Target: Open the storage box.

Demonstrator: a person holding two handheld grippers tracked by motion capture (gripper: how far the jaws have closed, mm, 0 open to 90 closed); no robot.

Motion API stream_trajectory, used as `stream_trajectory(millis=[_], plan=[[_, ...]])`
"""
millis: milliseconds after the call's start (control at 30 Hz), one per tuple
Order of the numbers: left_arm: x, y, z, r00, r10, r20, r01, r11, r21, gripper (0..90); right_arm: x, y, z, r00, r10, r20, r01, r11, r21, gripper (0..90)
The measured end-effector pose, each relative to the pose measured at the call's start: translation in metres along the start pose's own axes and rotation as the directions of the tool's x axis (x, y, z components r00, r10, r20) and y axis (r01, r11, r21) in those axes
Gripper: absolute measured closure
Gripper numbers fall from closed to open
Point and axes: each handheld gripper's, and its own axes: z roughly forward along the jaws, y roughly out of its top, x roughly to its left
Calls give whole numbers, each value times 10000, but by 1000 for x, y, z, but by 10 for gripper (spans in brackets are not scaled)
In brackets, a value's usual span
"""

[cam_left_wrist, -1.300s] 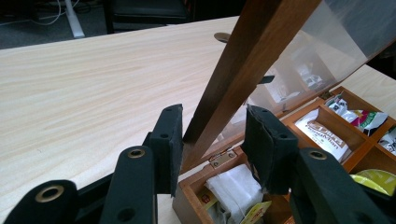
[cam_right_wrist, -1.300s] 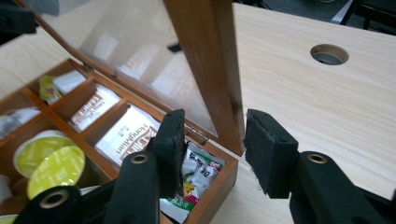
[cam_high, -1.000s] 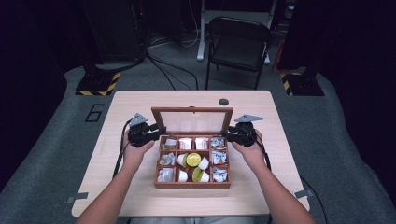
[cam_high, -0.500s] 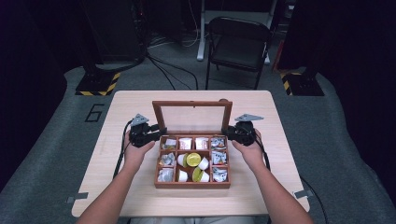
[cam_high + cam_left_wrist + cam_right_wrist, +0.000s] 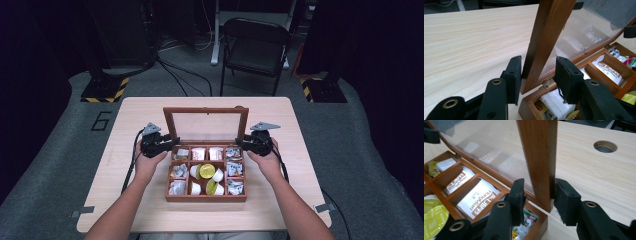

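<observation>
Jaws of both grippers straddle the side rails of the glazed lid [image 5: 206, 125] on the wooden box [image 5: 206, 196] at mid-desk [image 5: 300, 150]. Left gripper [image 5: 537, 75]: one pad touching, other apart, grip uncertain. Right gripper [image 5: 537, 195]: similar, grip uncertain. Lid likely light, stiff, hinged; pane fragile, so hold the wooden rails.

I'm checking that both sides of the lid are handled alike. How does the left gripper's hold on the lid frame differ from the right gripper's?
The left gripper straddles a lid post that leans across its view, with a visible gap at the far pad; the right gripper straddles a post standing nearly upright, sitting closer between its pads. In the high view the left gripper is at the box's left edge, the right at its right edge. Both sit low on the frame, near the hinges.
</observation>
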Motion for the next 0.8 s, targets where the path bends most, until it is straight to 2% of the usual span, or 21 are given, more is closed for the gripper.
stream_trajectory(millis=[100, 167, 300, 433, 567, 800], plan=[[0, 0, 0, 9999, 124, -51, -124, 9999, 52, 564, 2, 2, 2, 9999, -76, 73, 75, 10000, 52, 586], [0, 0, 0, 9999, -9, -106, 10, 10000, 53, 573, 3, 1, 2, 9997, -129, 188, 128, 9999, 31, 591], [-1, 0, 2, 9997, 120, -214, -119, 9999, 61, 576, 3, 1, 3, 9996, -106, 258, 107, 9999, -32, 600], [1, 0, 2, 9999, 96, -131, -95, 9999, 74, 576, 2, 1, 3, 9998, -71, 186, 73, 9999, -117, 600], [0, 0, 3, 9996, 155, -232, -153, 9998, 80, 578, 2, 2, 3, 9995, -176, 249, 182, 9995, -269, 597], [0, 0, 2, 9996, 124, -257, -123, 9999, 69, 598, 1, 2, 3, 9997, -118, 206, 122, 9997, -196, 607]])
